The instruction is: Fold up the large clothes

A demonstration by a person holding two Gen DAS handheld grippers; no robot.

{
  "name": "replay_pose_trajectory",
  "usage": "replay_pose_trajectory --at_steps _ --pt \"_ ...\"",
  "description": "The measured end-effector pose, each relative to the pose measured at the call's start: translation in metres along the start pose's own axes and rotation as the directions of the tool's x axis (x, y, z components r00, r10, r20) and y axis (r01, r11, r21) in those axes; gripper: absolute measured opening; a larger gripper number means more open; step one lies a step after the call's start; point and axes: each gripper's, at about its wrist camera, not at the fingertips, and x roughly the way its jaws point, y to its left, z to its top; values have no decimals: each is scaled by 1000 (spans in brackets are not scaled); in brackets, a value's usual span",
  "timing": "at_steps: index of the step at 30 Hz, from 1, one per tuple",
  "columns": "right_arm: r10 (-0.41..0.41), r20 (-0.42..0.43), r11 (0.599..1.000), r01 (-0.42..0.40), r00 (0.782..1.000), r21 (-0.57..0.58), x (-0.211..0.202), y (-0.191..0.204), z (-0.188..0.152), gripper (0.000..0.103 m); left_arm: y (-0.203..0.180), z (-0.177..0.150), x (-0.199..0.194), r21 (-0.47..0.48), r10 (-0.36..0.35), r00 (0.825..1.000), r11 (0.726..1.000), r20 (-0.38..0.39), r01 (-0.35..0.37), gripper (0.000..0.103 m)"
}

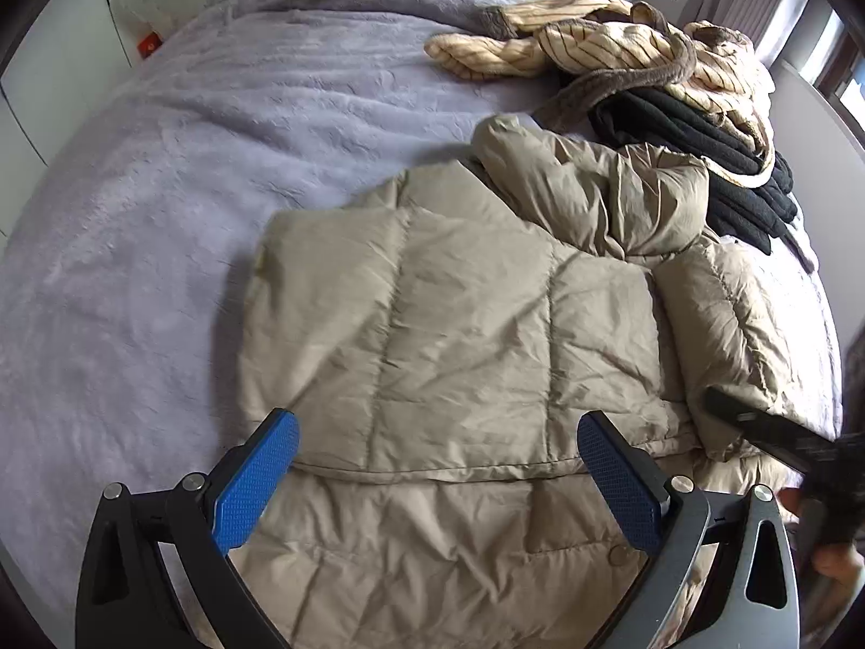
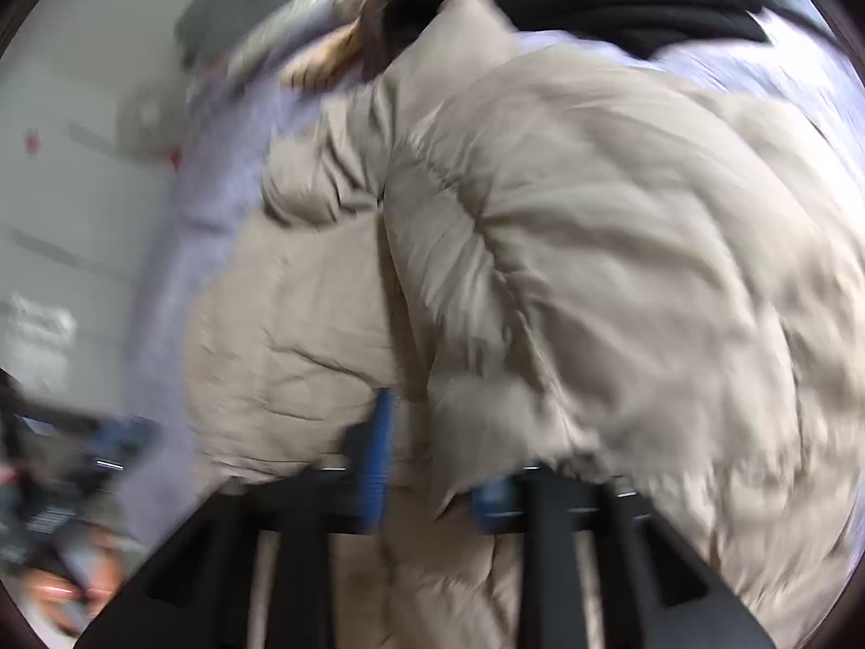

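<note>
Left wrist view looks down on a beige puffer jacket (image 1: pixel 448 324) spread on a bed with a lilac plush blanket (image 1: pixel 162 205). The left gripper (image 1: pixel 438 481) hangs above the jacket's near hem, its blue-padded fingers (image 1: pixel 259 476) spread wide with nothing between them. A sleeve lies folded over the far right part of the jacket. Beyond it, far right, sits a pile of black clothes (image 1: pixel 719 162) under a striped tan garment (image 1: pixel 605 43).

In the blurred right wrist view the right gripper (image 2: pixel 432 465) pinches a fold of the jacket (image 2: pixel 594 270) between its blue pads.
</note>
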Motion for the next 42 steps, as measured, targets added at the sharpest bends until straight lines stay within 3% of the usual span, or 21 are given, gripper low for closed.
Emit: replay_pose_trajectory --at_steps 4,5,6,7,8,10,13,16,19,22,25,29,32,33,34,35,36,37,38,39,42 --pt "37 96 978 -55 995 201 -27 -36 -3 57 -2 2 8 0 -28 1000 1000 -5 28 103" --pt "40 112 968 -66 993 243 -30 -45 0 54 -2 3 8 -1 -43 999 999 -2 43 103" --pt "36 136 955 -74 990 289 -34 -55 2 46 -1 5 8 -4 -56 998 998 0 56 101" --pt "29 149 950 -74 988 304 -37 -56 5 21 1 6 6 -7 -69 998 998 4 69 93" --pt "20 163 951 -70 986 303 -39 -56 10 10 3 8 6 -8 -77 997 997 2 77 90" --pt "-1 190 977 -39 982 211 -44 -36 18 8 8 10 4 -16 -95 995 995 -2 95 86" --pt "-12 172 996 26 985 -82 -38 29 16 8 20 12 -3 -41 -155 988 987 14 155 86" --pt "-28 85 946 54 996 -320 -10 78 -3 8 33 14 -9 -78 -219 975 972 32 220 86" --pt "-106 -27 887 82 994 -454 37 108 -22 11 42 14 -9 -120 -255 966 959 41 258 86" --pt "-168 -101 870 99 981 -483 52 102 -42 31 45 13 -5 -148 -310 950 939 28 311 86" --pt "-151 -114 914 95 982 -394 26 62 -46 63 40 10 3 -150 -364 932 921 -1 359 86" --pt "-130 -89 984 118 988 -133 -22 -15 -33 64 23 10 36 -155 -400 912 910 -90 384 86" --pt "-107 -46 983 112 993 145 -52 -86 -17 64 7 14 58 -157 -404 906 910 -127 384 86" --pt "-97 -23 968 99 995 231 -60 -107 -13 64 3 16 61 -159 -410 904 907 -123 390 77" --pt "-77 10 947 70 997 312 -68 -129 -13 64 0 18 62 -158 -421 900 902 -115 402 41" --pt "-68 39 926 49 997 374 -73 -145 -13 64 -7 20 66 -154 -436 890 896 -132 416 23" --pt "-65 63 905 32 996 425 -77 -159 -11 63 -9 21 66 -154 -432 891 899 -140 411 14" --pt "-51 86 886 6 995 464 -79 -172 -9 54 -11 20 64 -151 -426 895 901 -132 407 14" --pt "-35 101 876 -18 994 482 -80 -179 -6 17 -13 17 57 -131 -421 900 904 -110 407 13" --pt "-33 103 874 -21 994 486 -78 -183 -1 5 -13 13 53 -117 -413 905 908 -101 401 13" --pt "-93 88 909 48 992 414 -74 -184 13 5 -9 -4 55 -96 -377 918 925 -119 368 13"
